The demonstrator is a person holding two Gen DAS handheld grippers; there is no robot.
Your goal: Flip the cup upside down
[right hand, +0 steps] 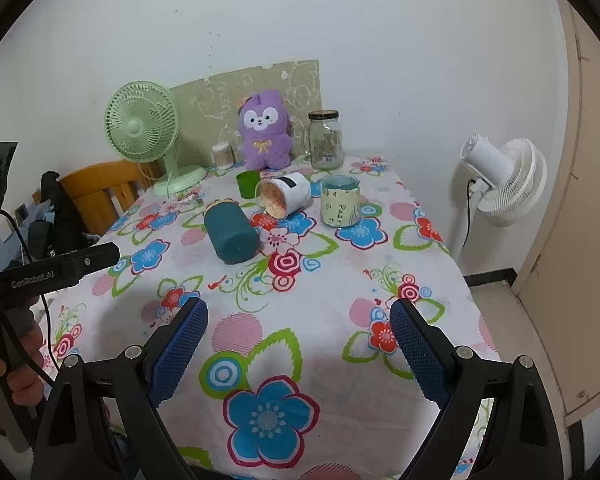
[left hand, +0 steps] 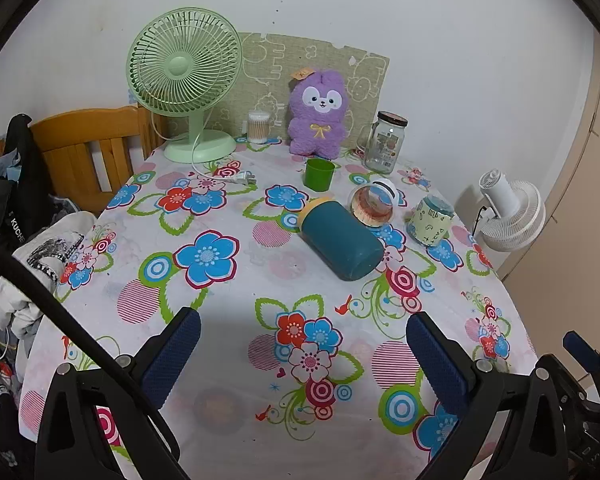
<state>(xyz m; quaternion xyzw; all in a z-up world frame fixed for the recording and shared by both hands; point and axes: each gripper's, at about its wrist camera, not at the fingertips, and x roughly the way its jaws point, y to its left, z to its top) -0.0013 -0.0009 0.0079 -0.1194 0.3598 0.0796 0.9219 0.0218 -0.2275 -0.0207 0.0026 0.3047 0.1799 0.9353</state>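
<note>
Both of my hand-held grippers, left (left hand: 303, 354) and right (right hand: 299, 338), hang spread wide and empty above the floral tabletop (right hand: 260, 332). Ahead, just right of the toppled teal cylindrical bottle (right hand: 231, 235), the white patterned cup (right hand: 283, 199) lies on its side.

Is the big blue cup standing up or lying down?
Lying down. The blue cup rests on its side on the tablecloth, its flat bottom facing the camera.

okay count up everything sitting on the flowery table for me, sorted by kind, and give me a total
Cups: 4 – green cup, teal cup on its side, white cup on its side, pale yellow cup upside down
Glass jars: 1 – lidded jar
Fans: 1 – green fan
Plush toys: 1 – purple plush
Cotton swab tubs: 1 – swab tub
Total: 8
</note>
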